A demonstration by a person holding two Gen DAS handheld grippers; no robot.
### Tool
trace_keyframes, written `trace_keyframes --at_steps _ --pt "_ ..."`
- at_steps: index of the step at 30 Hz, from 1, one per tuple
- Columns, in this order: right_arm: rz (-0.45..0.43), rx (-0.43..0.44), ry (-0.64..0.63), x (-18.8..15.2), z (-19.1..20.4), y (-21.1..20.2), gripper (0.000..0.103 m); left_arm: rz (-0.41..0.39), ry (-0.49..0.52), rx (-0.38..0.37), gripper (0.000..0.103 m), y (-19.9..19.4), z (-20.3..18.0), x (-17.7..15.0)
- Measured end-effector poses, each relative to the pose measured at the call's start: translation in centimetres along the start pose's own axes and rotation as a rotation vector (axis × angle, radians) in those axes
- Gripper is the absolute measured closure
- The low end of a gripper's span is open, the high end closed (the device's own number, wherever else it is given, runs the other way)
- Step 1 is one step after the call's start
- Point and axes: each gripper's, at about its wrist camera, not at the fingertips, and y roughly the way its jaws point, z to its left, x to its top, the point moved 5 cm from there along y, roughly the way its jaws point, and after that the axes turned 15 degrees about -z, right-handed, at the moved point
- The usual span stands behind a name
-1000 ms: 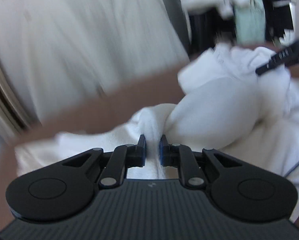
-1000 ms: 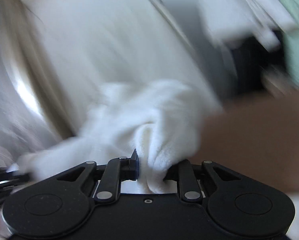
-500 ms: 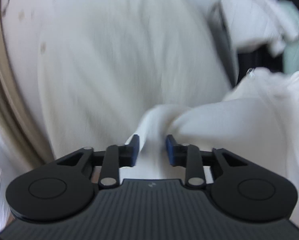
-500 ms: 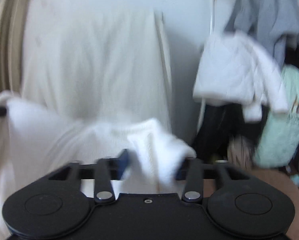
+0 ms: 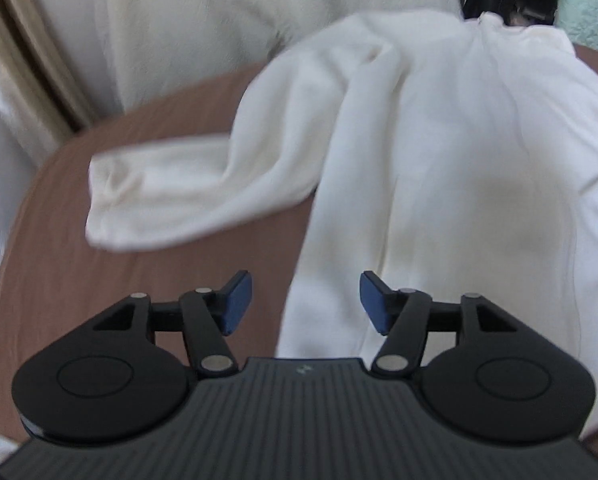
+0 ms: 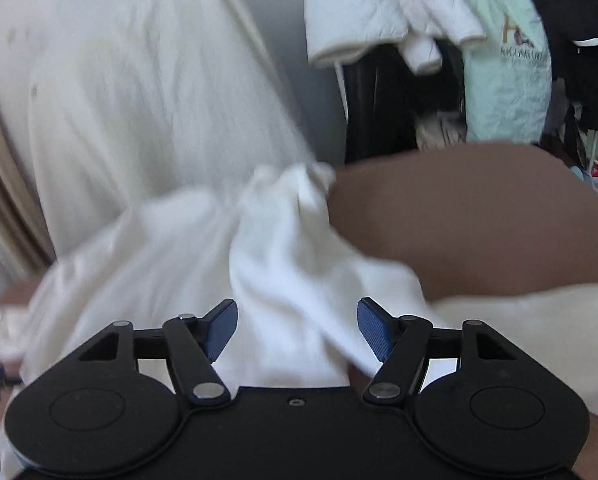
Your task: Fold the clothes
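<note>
Two grippers hang over the work with jaws opening and nothing pinched: the left gripper [image 5: 306, 302] above the hem edge of the white top [image 5: 439, 152], the right gripper [image 6: 297, 330] above a bunched fold of it. The top lies spread on the brown surface [image 5: 147, 280], one sleeve [image 5: 167, 196] flung out sideways. It looks soft, light and limp (likely to sag and wrinkle), so cuff and shoulder seam seem the best holds. Beyond hangs a pale curtain [image 6: 139, 80], and farther off a white jacket [image 6: 379, 8] among dark hanging clothes.
</note>
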Motion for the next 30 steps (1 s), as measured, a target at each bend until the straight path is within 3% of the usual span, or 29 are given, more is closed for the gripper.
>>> trace_keyframes --at_steps 5,7,13,15,18,19,20,21,22,25,29,30 --pt "0.051 0.056 0.065 -0.9 0.8 -4.1 0.031 0.096 -0.159 -0.120 0.041 1.0 1.2 -4.2" --pt "0.080 0.069 0.108 -1.8 0.3 -4.7 0.031 0.133 -0.196 -0.117 0.039 2.2 1.2 -5.7" --pt "0.236 0.072 -0.013 -4.3 -0.7 -3.3 0.031 0.138 -0.269 -0.094 0.027 3.2 0.6 -6.1" --pt "0.286 0.090 0.034 -5.0 -0.9 -2.5 0.031 0.133 -0.280 -0.080 0.021 3.2 0.2 -6.5" --pt "0.383 0.130 0.089 -6.6 -0.8 -1.2 0.031 0.094 -0.294 -0.054 0.022 3.1 -0.6 -7.1" --pt "0.419 0.126 0.076 -7.1 -0.6 -0.7 0.031 0.089 -0.289 -0.065 0.025 3.0 -1.0 -7.1" --pt "0.456 0.128 0.058 -7.8 -0.4 -0.3 0.031 0.084 -0.284 -0.075 0.043 3.0 -1.3 -7.0" --pt "0.489 0.138 0.041 -8.4 0.0 0.0 0.031 0.079 -0.278 -0.085 0.073 2.9 -1.6 -6.9" --pt "0.523 0.148 0.024 -9.1 0.4 0.4 0.032 0.075 -0.266 -0.092 0.084 2.7 -2.0 -6.5" --pt "0.569 0.150 -0.186 -11.0 2.4 1.5 0.081 0.051 -0.229 -0.091 0.092 2.1 -3.0 -5.3" --pt "0.575 0.266 -0.444 -11.0 5.6 0.0 0.085 -0.048 -0.194 -0.061 0.093 -0.9 -2.8 -3.1" --pt "0.578 0.284 -0.405 -9.9 5.4 -1.0 0.085 -0.089 -0.198 -0.056 0.093 -2.0 -2.1 -2.3"
